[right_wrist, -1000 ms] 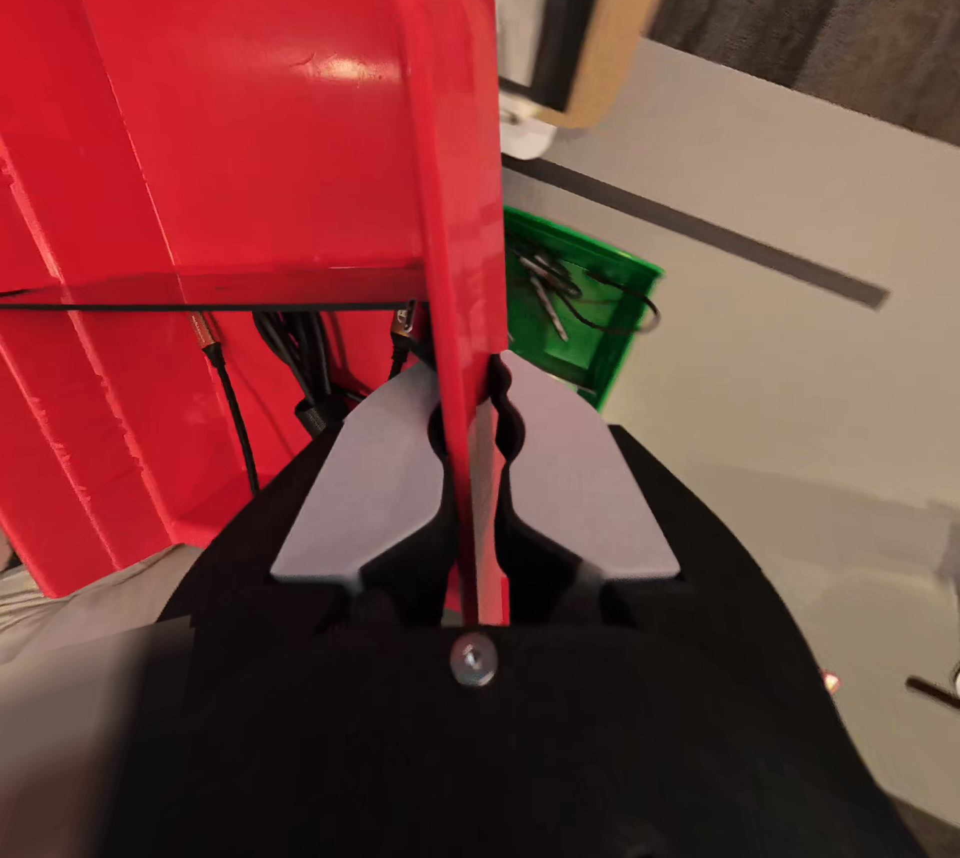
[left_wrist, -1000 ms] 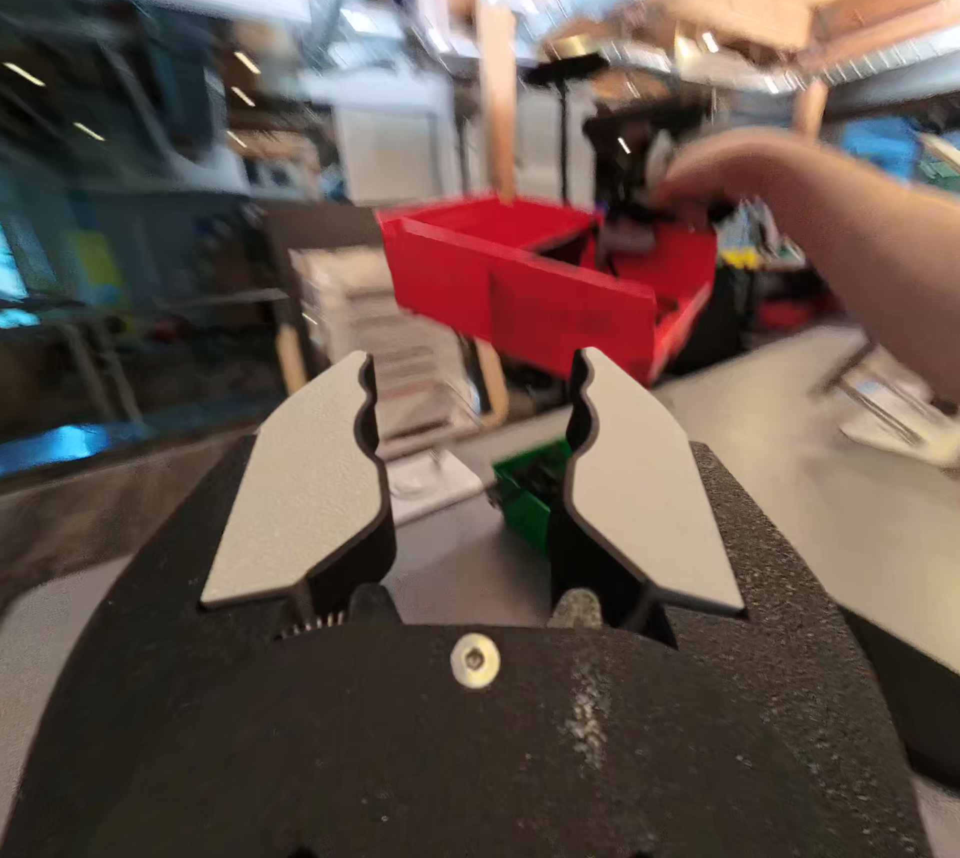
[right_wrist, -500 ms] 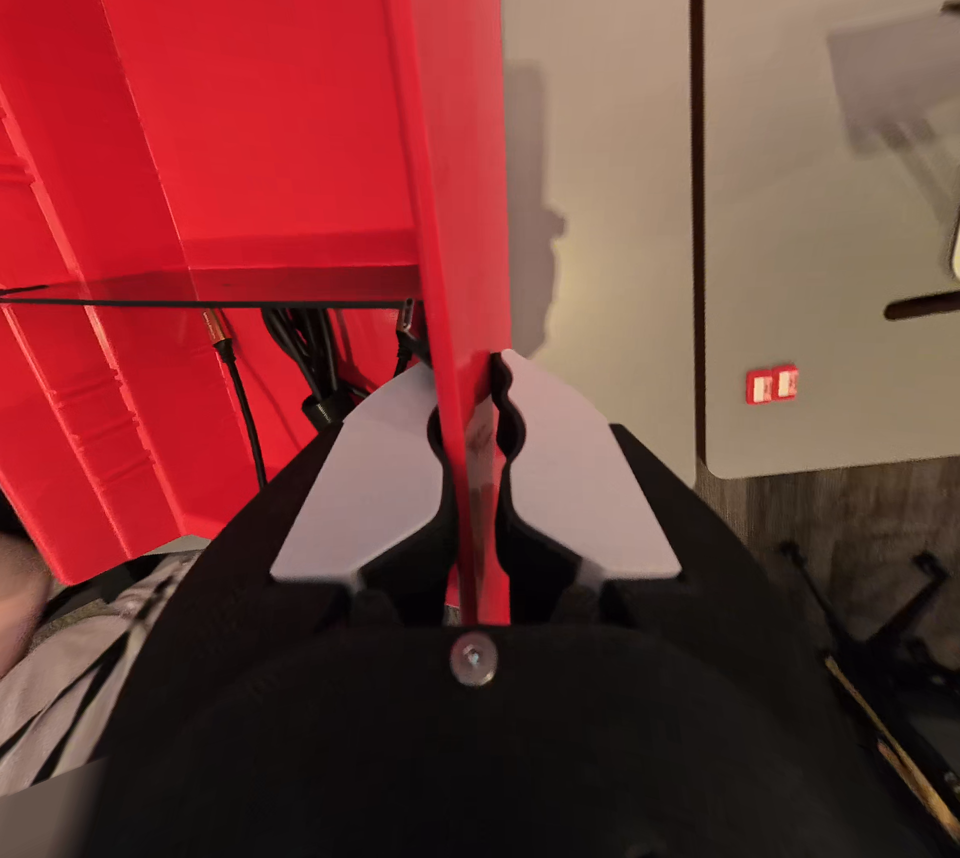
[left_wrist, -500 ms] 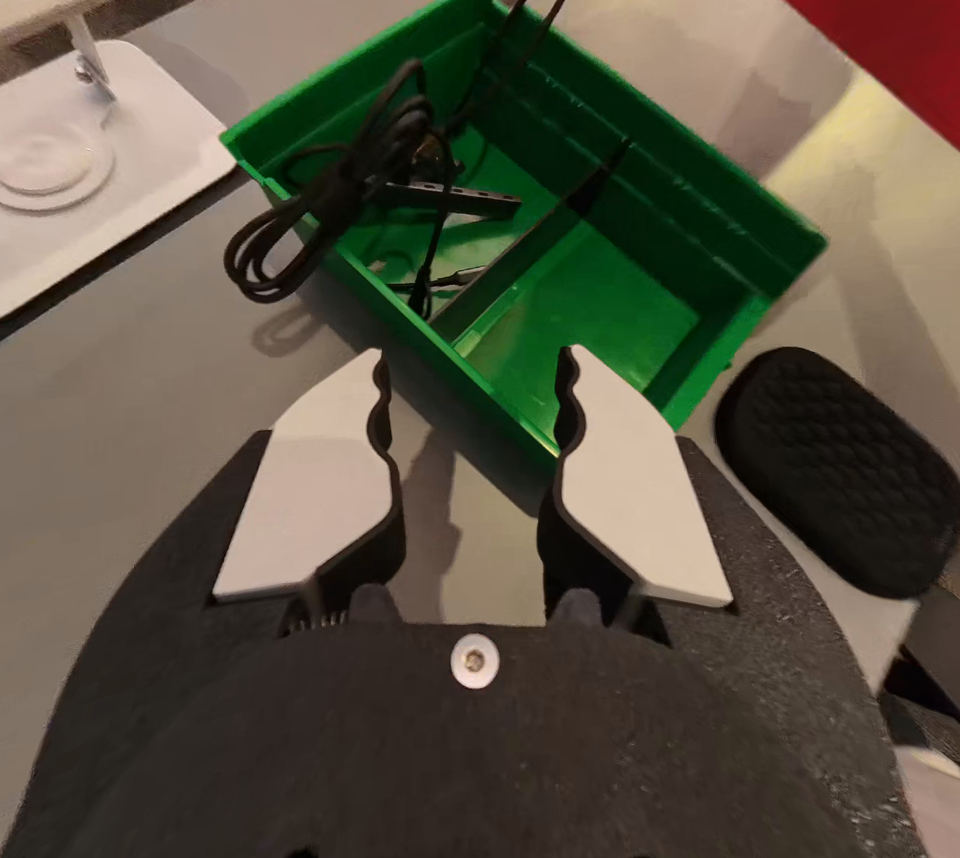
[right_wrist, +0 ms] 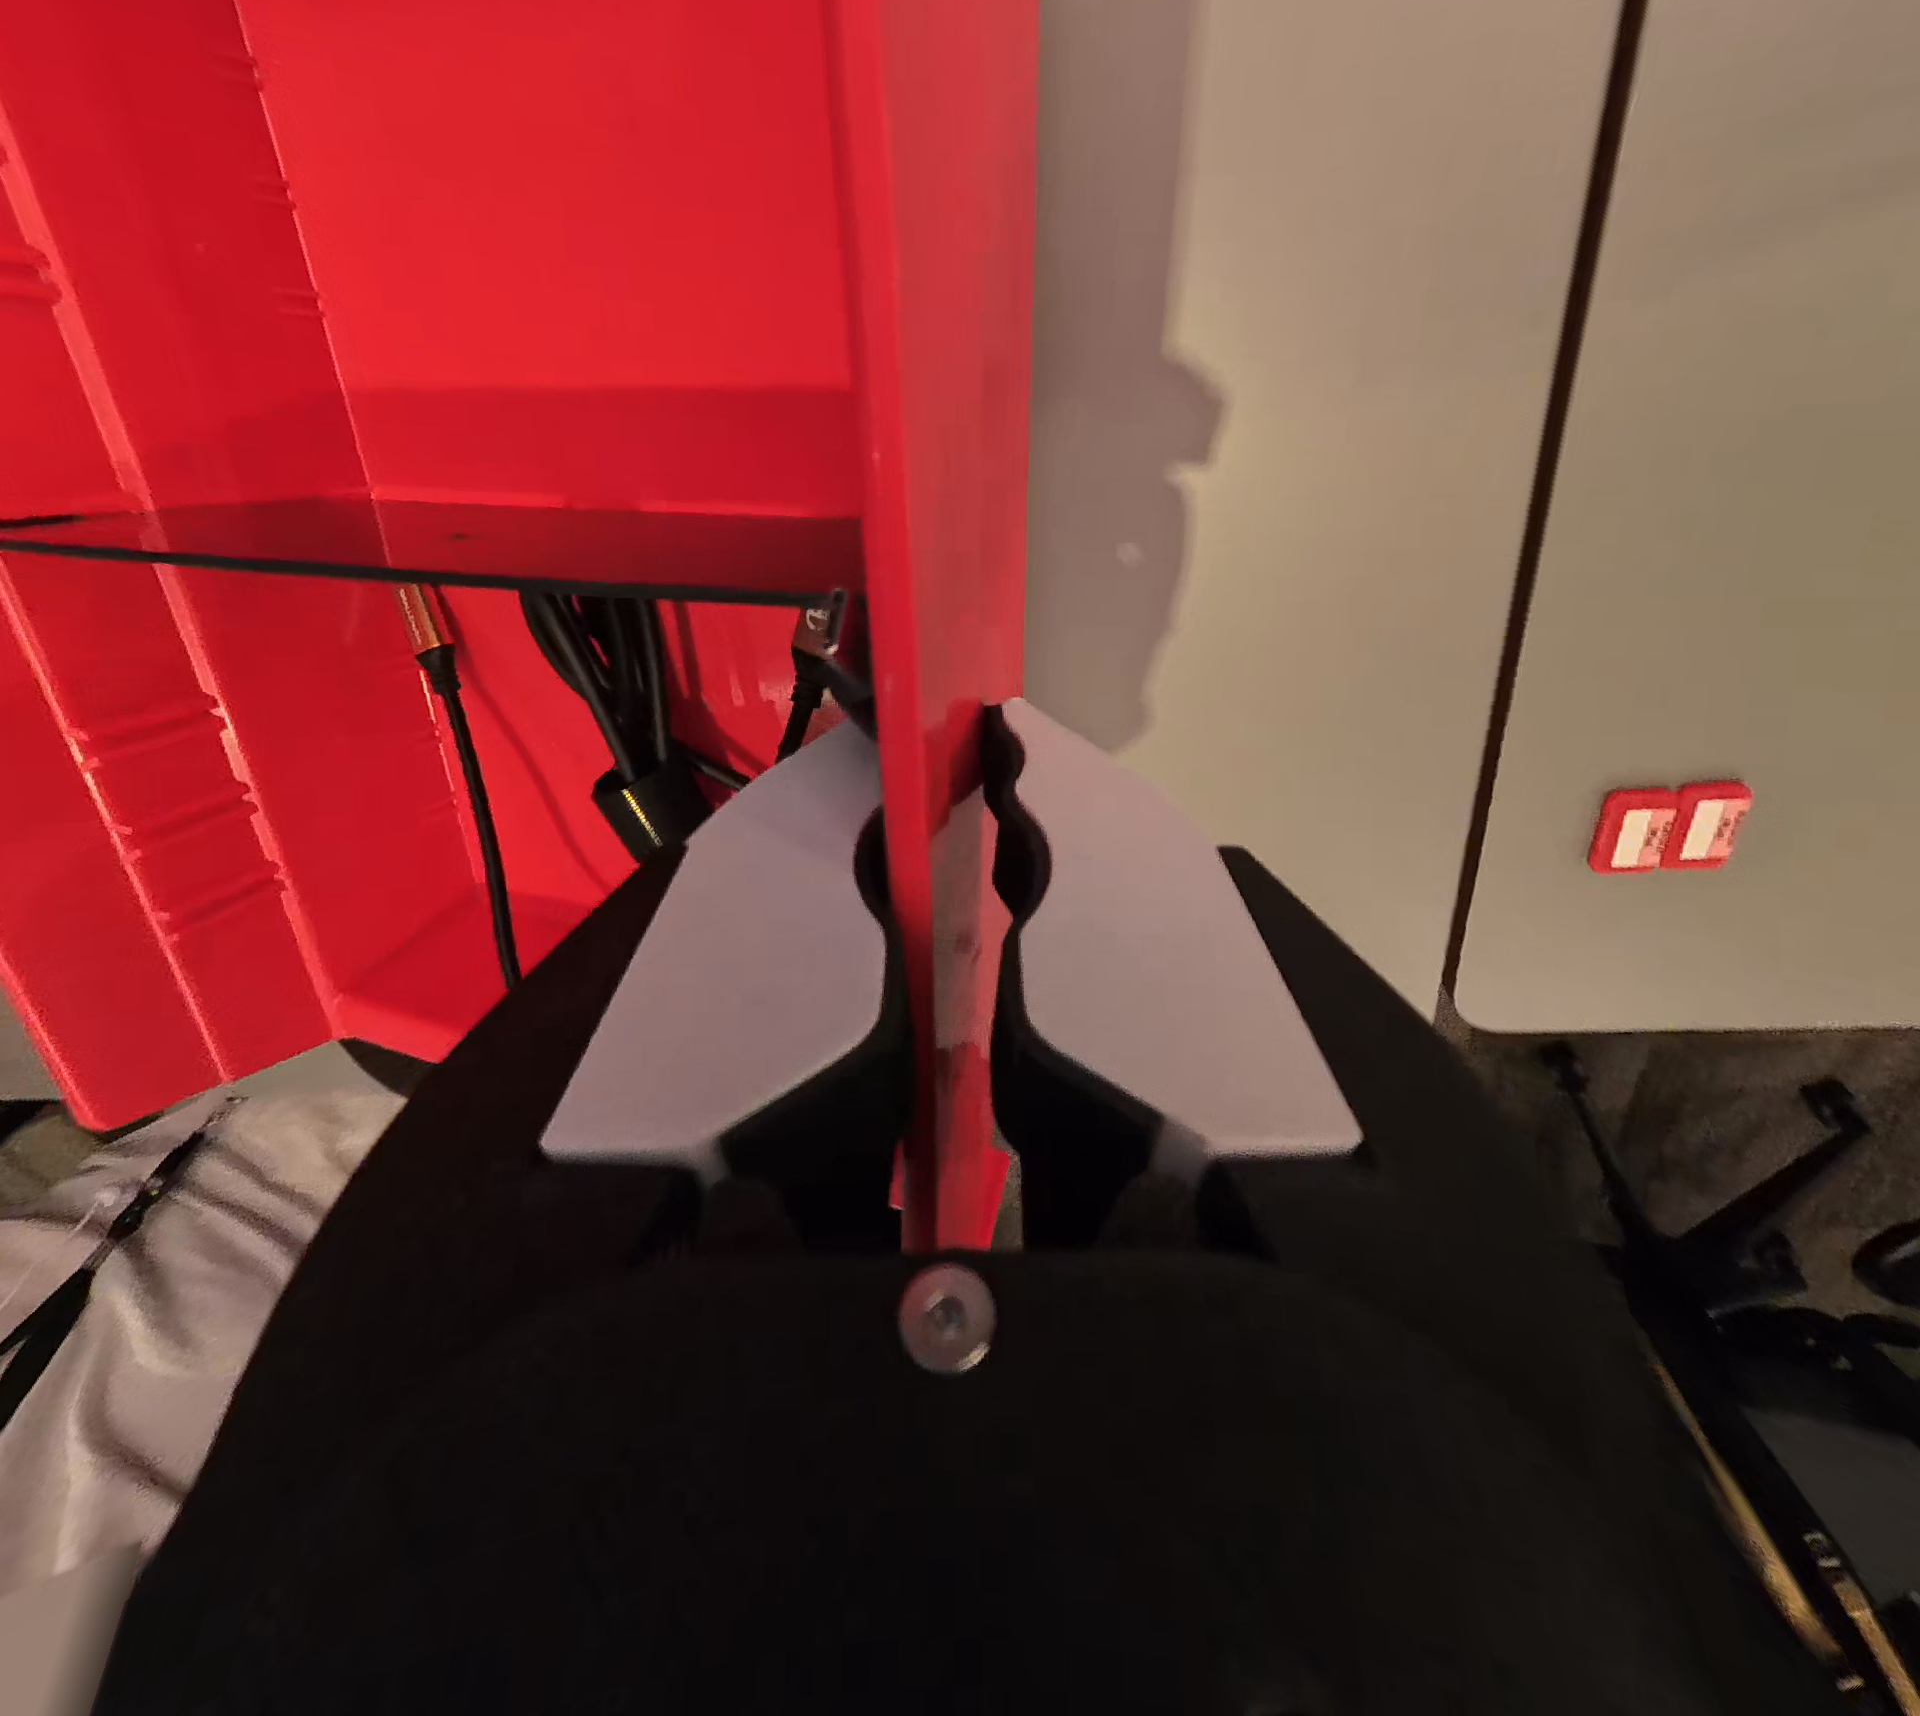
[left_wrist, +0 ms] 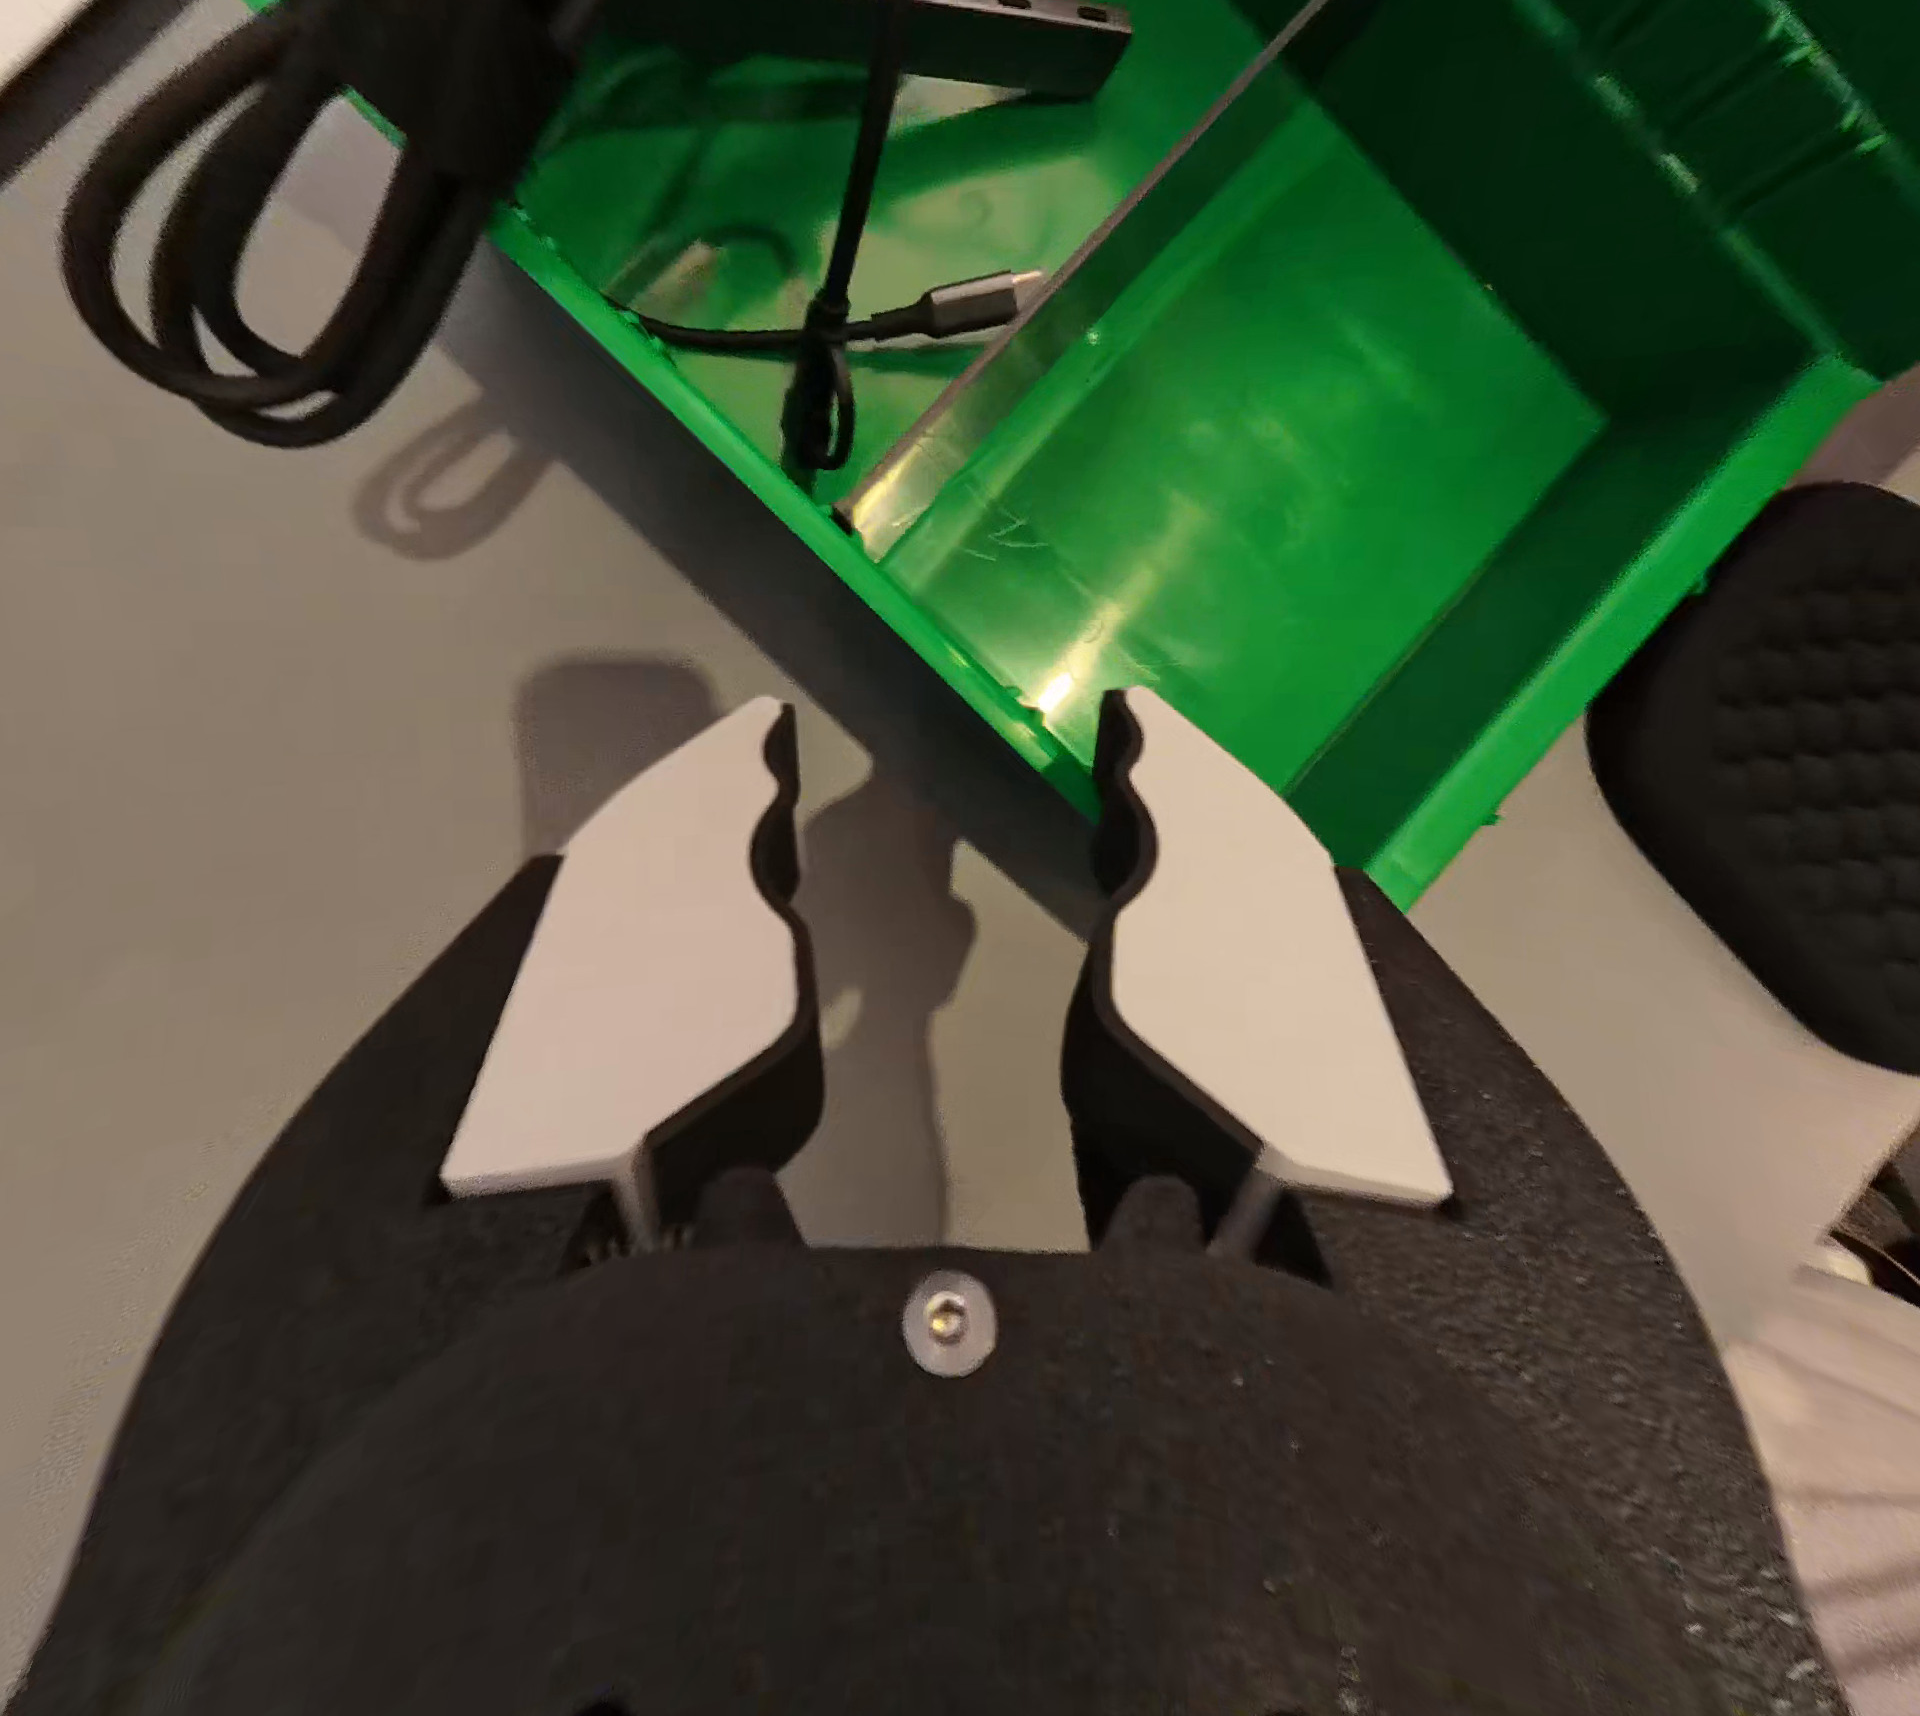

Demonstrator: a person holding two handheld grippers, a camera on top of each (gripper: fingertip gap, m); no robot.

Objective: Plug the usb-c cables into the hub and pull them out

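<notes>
My left claw (left_wrist: 943,767) released, hovering at green bin (left_wrist: 1558,606) near rim. Hub (left_wrist: 894,19) lies top centre of frame, ahead of me, long axis running left-right; loose plug (left_wrist: 977,300) mid-frame, nearer. Right claw (right_wrist: 940,757) clenched on red bin (right_wrist: 935,264) wall, so left is nearer.

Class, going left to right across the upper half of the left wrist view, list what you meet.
Bundled black cable loops → grey metal hub with a row of ports → dark divider plate → ribbed green bin wall.

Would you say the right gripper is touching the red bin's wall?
Touching: the right wrist view shows the right gripper shut on the red bin wall.
</notes>
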